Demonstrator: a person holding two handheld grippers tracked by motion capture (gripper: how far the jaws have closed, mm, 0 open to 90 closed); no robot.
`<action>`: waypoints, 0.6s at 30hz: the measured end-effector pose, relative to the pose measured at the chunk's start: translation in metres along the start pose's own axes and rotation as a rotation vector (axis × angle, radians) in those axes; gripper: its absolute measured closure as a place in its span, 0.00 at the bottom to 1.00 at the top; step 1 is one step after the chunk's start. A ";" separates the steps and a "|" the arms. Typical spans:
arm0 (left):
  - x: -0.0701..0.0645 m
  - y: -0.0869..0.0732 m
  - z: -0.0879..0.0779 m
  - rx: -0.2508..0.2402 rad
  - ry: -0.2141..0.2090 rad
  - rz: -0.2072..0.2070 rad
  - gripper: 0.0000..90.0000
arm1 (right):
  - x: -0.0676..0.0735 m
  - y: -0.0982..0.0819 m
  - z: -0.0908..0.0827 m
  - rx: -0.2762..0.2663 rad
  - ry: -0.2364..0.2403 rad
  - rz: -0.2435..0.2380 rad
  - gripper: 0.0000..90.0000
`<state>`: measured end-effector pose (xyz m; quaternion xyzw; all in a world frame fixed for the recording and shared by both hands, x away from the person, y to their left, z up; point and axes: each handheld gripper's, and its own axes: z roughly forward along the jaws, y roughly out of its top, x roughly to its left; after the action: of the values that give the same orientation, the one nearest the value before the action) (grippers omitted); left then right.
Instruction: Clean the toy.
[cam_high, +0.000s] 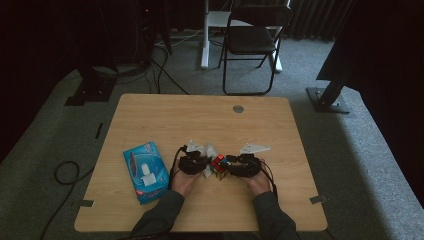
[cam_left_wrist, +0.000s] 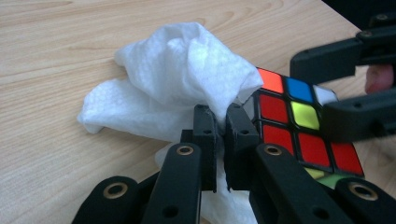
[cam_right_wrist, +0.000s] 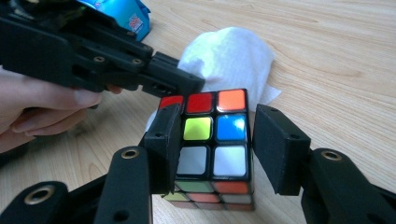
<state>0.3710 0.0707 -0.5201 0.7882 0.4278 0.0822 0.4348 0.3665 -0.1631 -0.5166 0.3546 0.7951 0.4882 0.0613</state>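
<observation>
A scrambled colour cube sits on the wooden table between my two hands. My left gripper is shut on a crumpled white tissue, which rests against the cube's far side. My right gripper straddles the cube. Its left jaw overlaps the cube's left column, and a thin gap shows at the right pad. The tissue bulges behind the cube, with the left gripper reaching in from the left. In the high view both grippers meet at the cube.
A blue tissue box lies at the table's left, close to my left forearm. A small round grommet sits near the far edge. Beyond the table stands a black folding chair.
</observation>
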 end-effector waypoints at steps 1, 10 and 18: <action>-0.001 -0.001 0.000 0.005 -0.004 0.004 0.94 | 0.000 0.000 -0.001 0.000 -0.010 0.004 0.57; -0.009 -0.007 -0.003 0.012 -0.007 0.007 0.94 | -0.005 0.001 -0.003 -0.015 -0.086 0.051 0.55; -0.013 -0.011 -0.007 0.014 -0.020 0.033 0.94 | -0.009 0.000 -0.005 -0.028 -0.110 0.095 0.58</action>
<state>0.3530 0.0677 -0.5209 0.7989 0.4110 0.0783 0.4321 0.3709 -0.1719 -0.5165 0.4174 0.7660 0.4812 0.0866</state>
